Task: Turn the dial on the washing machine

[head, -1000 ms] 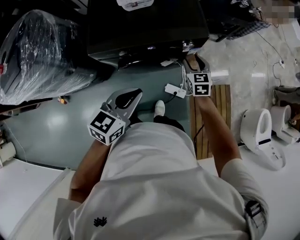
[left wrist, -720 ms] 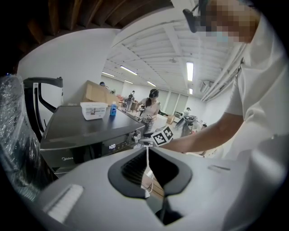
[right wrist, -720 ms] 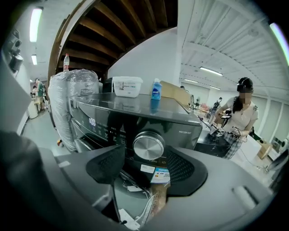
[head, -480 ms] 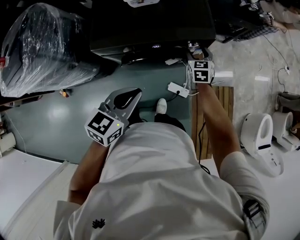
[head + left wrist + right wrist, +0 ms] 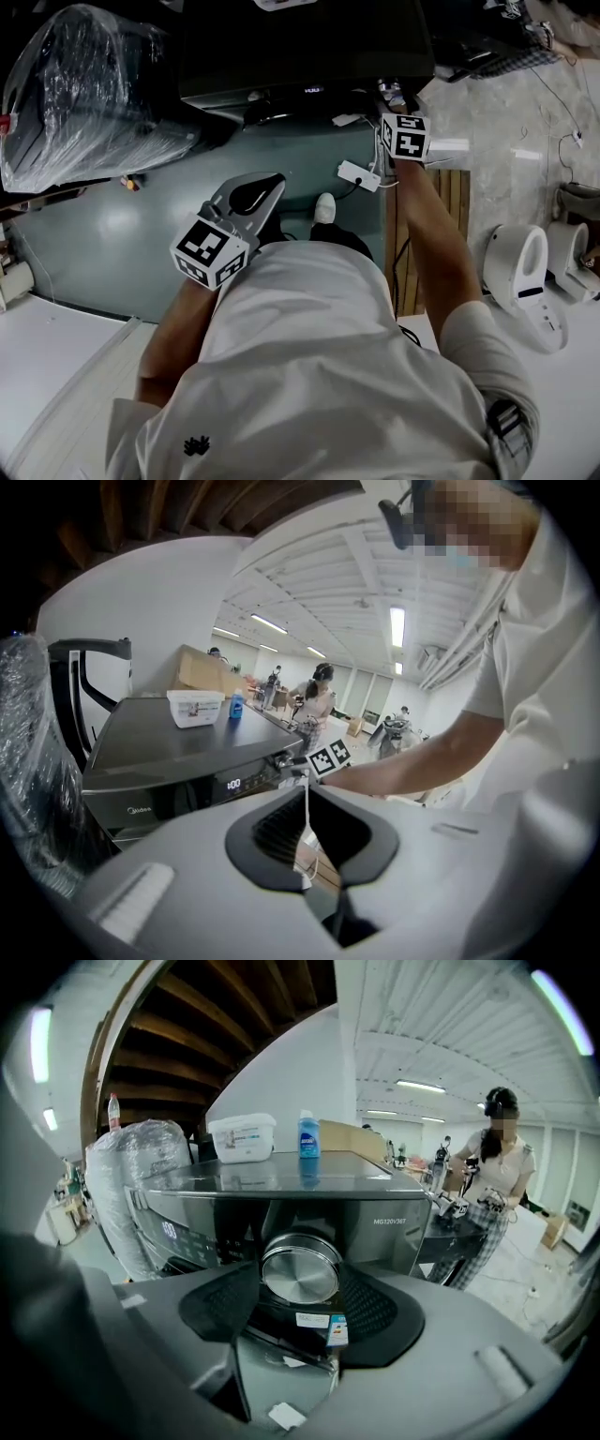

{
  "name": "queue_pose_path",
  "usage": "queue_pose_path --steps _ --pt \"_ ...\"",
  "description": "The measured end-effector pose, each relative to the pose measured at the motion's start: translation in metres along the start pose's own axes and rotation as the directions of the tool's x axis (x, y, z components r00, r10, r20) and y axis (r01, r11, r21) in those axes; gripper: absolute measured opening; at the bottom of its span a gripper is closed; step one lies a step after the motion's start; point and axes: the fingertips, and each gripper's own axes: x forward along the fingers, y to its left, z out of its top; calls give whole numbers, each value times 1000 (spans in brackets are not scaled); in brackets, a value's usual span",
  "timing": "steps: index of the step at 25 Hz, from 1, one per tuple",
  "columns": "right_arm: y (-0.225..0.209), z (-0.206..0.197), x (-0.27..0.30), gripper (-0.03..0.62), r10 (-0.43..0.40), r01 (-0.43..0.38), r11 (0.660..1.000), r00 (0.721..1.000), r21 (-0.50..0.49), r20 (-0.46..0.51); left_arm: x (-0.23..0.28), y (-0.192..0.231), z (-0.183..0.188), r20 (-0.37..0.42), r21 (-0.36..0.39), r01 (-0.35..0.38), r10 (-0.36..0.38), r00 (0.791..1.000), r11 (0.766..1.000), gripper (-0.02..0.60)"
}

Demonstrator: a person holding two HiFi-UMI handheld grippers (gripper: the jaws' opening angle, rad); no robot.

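The dark washing machine (image 5: 300,47) stands ahead of me, its panel also in the left gripper view (image 5: 178,738). Its round silver dial (image 5: 300,1274) fills the middle of the right gripper view. My right gripper (image 5: 300,1288) is open at the machine's front right corner (image 5: 384,94). The dial sits between its black pads (image 5: 225,1302) with no visible squeeze. My left gripper (image 5: 277,180) hangs over the floor, well short of the machine. Its jaws are shut on nothing (image 5: 306,794).
A white tub (image 5: 242,1138) and a blue bottle (image 5: 308,1134) stand on the machine's top. A plastic-wrapped bulk (image 5: 84,84) sits to its left. A power strip (image 5: 359,175), a wooden pallet (image 5: 417,244) and white appliances (image 5: 520,272) lie on the right. A person (image 5: 492,1176) stands behind.
My right gripper has moved forward and up to the machine's front panel. The left gripper has barely shifted.
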Motion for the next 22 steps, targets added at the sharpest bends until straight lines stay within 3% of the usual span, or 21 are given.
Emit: queue_pose_path --steps 6,11,15,19,22 --pt "-4 -1 -1 258 56 -63 977 998 201 42 5 -2 6 7 15 10 -10 1000 1000 59" --pt "-8 -2 -2 258 98 -129 913 990 387 99 5 -2 6 6 17 12 -12 1000 1000 59" --pt "-6 0 -6 258 69 -93 954 993 286 93 6 -2 4 3 13 16 -16 1000 1000 58" --pt "-6 0 -12 259 27 -34 995 997 95 69 8 -1 5 3 10 21 -21 1000 1000 59" --pt "0 0 -10 275 -1 4 998 999 -57 52 8 0 4 0 9 23 -23 1000 1000 58"
